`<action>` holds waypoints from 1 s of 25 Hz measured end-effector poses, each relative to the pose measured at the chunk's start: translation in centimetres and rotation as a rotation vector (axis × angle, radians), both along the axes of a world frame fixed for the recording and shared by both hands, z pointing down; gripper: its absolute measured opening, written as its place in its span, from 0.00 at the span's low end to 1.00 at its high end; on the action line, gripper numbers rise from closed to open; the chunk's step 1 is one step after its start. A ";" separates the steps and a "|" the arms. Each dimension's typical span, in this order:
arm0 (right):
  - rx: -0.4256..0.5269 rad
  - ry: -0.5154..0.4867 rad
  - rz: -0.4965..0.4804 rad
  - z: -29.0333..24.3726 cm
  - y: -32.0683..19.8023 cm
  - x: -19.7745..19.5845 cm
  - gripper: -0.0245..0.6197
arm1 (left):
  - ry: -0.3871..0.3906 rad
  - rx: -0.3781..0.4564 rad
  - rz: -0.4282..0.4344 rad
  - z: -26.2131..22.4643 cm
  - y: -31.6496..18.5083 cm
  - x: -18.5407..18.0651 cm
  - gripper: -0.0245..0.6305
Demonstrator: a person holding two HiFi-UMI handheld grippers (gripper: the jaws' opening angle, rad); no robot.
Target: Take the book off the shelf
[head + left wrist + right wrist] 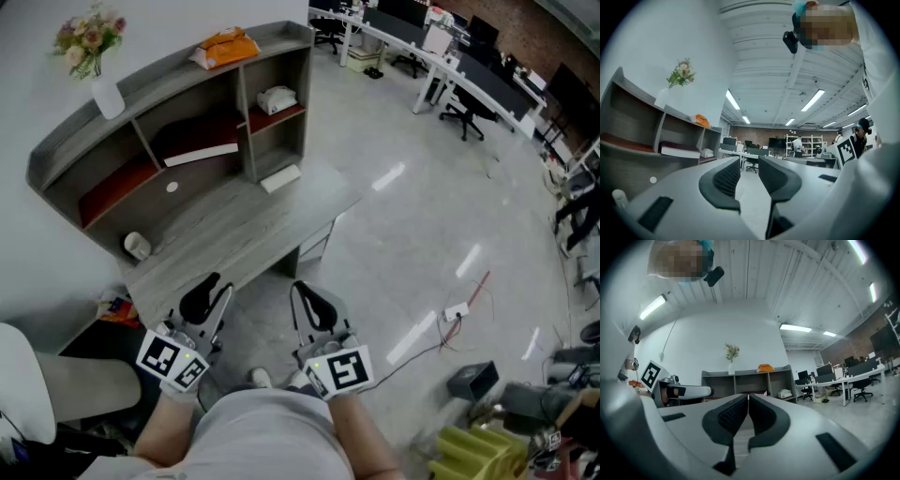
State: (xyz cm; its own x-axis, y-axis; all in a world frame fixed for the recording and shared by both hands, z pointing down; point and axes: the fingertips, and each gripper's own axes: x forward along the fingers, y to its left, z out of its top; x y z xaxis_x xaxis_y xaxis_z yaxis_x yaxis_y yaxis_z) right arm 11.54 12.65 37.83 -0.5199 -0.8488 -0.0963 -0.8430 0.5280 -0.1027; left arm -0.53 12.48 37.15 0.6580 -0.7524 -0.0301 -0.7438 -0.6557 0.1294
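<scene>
Flat white-edged book (200, 155) lies in grey woodgrain shelf (169, 84); left gripper (219, 286) narrowly parted, right gripper (302, 289) closed empty.

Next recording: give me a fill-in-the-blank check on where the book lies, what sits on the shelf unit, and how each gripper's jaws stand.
1. The dark red book with white page edges lies flat in the ____ compartment of the grey wooden shelf unit.
2. The orange packet rests on the ____ of that unit.
3. The left gripper has its jaws ____, with nothing between them.
4. The right gripper has its jaws ____, holding nothing.

Missing words: middle; top; apart; shut
</scene>
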 end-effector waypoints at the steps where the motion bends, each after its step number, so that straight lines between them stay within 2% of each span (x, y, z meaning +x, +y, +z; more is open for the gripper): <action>1: -0.005 0.006 -0.004 0.2 -0.1 0.2 0.07 | 0.001 0.000 0.000 -0.1 -0.1 0.2 0.23; 10: -0.012 0.015 -0.035 1.0 -0.7 2.1 0.07 | -0.005 -0.005 -0.025 0.0 -0.8 2.0 0.23; 16: -0.030 -0.030 -0.053 1.8 -1.3 3.6 0.07 | -0.027 -0.016 -0.051 1.1 -0.9 3.4 0.23; 25: -0.082 -0.047 -0.084 3.6 -6.0 2.0 0.07 | -0.022 -0.054 -0.085 2.9 -5.0 1.5 0.23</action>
State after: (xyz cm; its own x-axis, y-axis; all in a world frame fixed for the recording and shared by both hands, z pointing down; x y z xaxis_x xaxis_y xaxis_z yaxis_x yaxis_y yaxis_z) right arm 13.53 6.67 41.41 -0.5860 -0.8084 -0.0549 -0.7893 0.5848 -0.1870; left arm 0.98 7.46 40.06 0.5922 -0.8054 0.0261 -0.7993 -0.5830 0.1461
